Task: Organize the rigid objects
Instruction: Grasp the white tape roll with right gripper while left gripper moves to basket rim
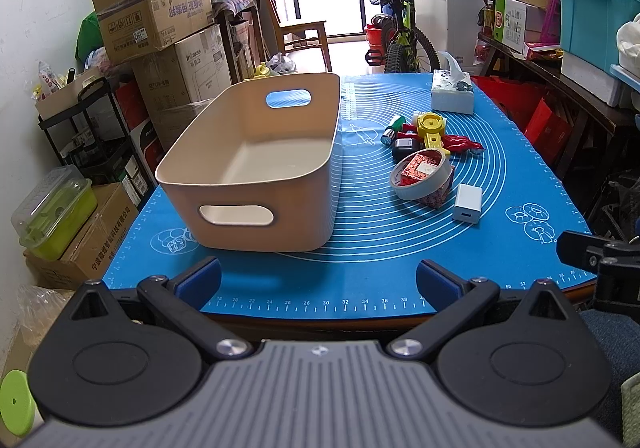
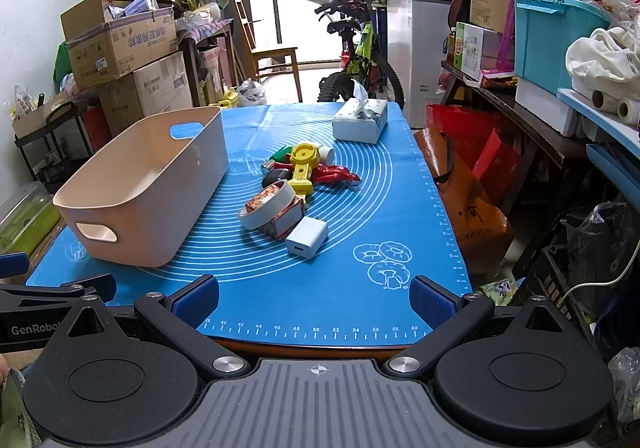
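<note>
From my left claw [image 1: 318, 282], wide open and holding nothing, the beige bin [image 1: 256, 168] sits straight ahead on the blue mat [image 1: 360, 248] with its bare floor showing, while my right claw [image 2: 314, 298], just as wide and holding nothing, sees only the bin's [image 2: 148, 184] outer wall off to its left. Ahead of the right claw lies the white charger [image 2: 306, 237], nearest, touching the patterned box [image 2: 280, 222] with the tape roll [image 2: 268, 204] leaning on it. Beyond them the yellow tool [image 2: 302, 168], red wrapper [image 2: 336, 173] and a tissue box [image 2: 360, 118] are heaped, partly hiding smaller pieces I cannot identify.
</note>
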Demonstrator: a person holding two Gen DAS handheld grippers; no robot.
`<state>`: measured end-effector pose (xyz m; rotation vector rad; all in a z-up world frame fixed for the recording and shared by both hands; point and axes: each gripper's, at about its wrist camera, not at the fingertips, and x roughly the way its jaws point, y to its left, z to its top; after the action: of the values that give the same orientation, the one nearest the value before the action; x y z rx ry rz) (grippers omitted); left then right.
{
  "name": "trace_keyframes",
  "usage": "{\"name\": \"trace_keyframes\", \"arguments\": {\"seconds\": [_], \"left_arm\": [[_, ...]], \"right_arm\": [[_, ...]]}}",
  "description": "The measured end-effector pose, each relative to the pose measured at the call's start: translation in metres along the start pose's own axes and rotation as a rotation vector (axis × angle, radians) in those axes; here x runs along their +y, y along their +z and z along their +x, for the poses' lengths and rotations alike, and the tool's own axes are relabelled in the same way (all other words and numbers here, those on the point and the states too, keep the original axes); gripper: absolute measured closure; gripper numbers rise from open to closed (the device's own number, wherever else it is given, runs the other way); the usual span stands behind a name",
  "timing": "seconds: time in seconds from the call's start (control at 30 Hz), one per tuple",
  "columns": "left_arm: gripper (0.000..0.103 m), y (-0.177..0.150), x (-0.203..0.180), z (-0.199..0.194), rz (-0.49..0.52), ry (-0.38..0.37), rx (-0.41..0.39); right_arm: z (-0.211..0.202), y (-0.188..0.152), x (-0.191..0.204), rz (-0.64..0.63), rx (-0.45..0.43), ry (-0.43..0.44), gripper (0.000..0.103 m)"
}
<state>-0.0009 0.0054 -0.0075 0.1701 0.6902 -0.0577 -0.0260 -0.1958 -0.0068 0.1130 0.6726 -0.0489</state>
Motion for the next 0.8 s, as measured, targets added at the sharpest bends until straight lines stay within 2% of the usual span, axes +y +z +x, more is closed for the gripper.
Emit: {"name": "trace_keyframes", "arguments": {"seconds": [0.17,0.47,0.67,0.8], "left_arm": [[0.001,0.004,0.004,-0.001,0.004,0.006,0.003],[0.001,0.051,0.012,-0.011,0.046,0.02,-0.001],[0.001,0.077,0.039,0.004,0.018,-0.021,0.02],[0.001,0.098,0.058,0.025,0.024,0.004,0.032]], "right_arm": [[-0.006,0.006,0.001,-0.006,-0.016,0.007,0.002],[-0.002,0.037,-0.003,0.023,-0.042,0.032,0.002],[0.026,0.055,0.001,0.023,-0.029,0.034,0.002],[0.055,0.066,0.008,0.029,-0.002,0.029,0.002]]}}
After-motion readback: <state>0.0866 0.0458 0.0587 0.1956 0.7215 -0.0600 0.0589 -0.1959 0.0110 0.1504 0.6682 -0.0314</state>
